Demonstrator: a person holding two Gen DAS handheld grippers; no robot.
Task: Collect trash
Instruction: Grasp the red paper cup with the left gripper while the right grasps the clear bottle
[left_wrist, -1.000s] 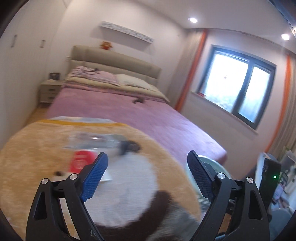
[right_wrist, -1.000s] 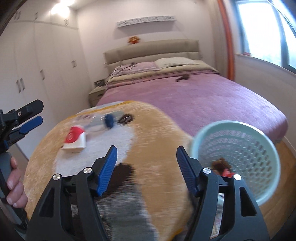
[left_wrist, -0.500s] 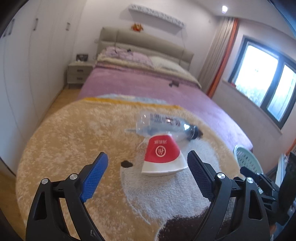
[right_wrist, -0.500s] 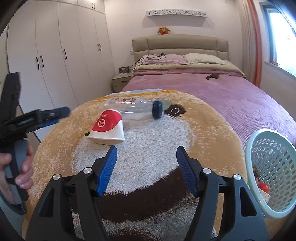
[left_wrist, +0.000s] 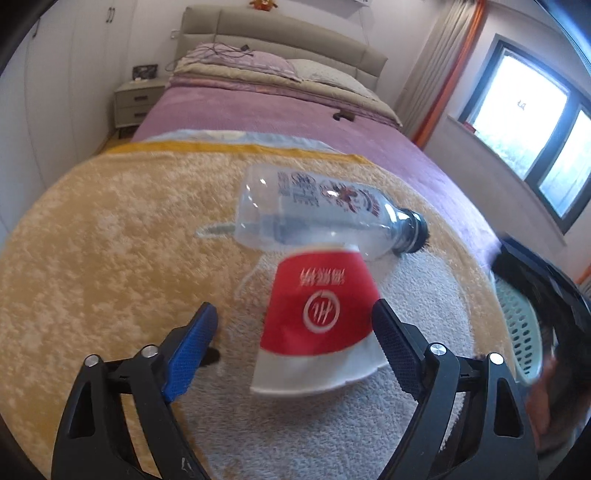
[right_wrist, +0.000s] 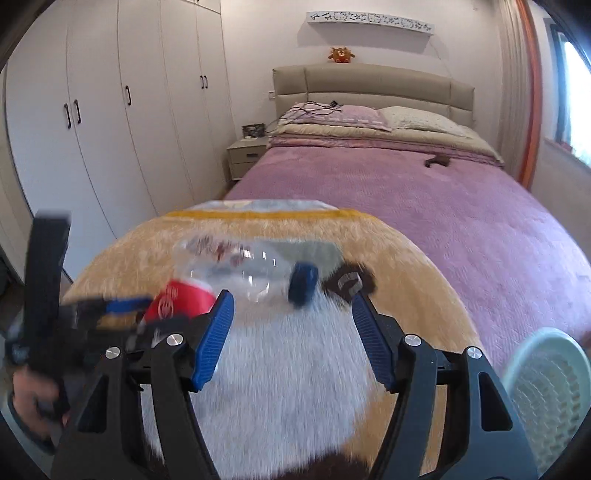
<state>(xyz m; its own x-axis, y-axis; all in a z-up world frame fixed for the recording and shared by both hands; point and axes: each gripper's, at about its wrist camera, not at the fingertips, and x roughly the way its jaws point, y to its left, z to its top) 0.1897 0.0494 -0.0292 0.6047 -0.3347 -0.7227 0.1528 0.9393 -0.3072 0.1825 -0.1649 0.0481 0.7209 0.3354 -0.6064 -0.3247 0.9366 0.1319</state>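
A crushed red and white paper cup (left_wrist: 317, 325) lies on the fluffy round rug (left_wrist: 110, 258) on the foot of the bed. Just behind the cup lies a clear plastic bottle (left_wrist: 325, 218) on its side, its dark blue cap (left_wrist: 413, 230) to the right. My left gripper (left_wrist: 293, 328) straddles the cup with its jaws closing; the pads stand clear of it. My right gripper (right_wrist: 291, 310) is open, with the bottle (right_wrist: 240, 266) and its cap (right_wrist: 303, 282) just past its fingertips. The cup (right_wrist: 181, 299) shows at its left finger.
A pale green mesh basket (right_wrist: 550, 384) stands at the rug's right edge, also seen in the left wrist view as the basket (left_wrist: 517, 325). The purple bed (right_wrist: 443, 206) stretches behind. A hand (right_wrist: 33, 398) holds the left gripper. White wardrobes (right_wrist: 110, 129) line the left.
Both grippers came in closer and lower over the rug. The cup now lies between the left jaws. The right gripper swung away from the basket towards the bottle.
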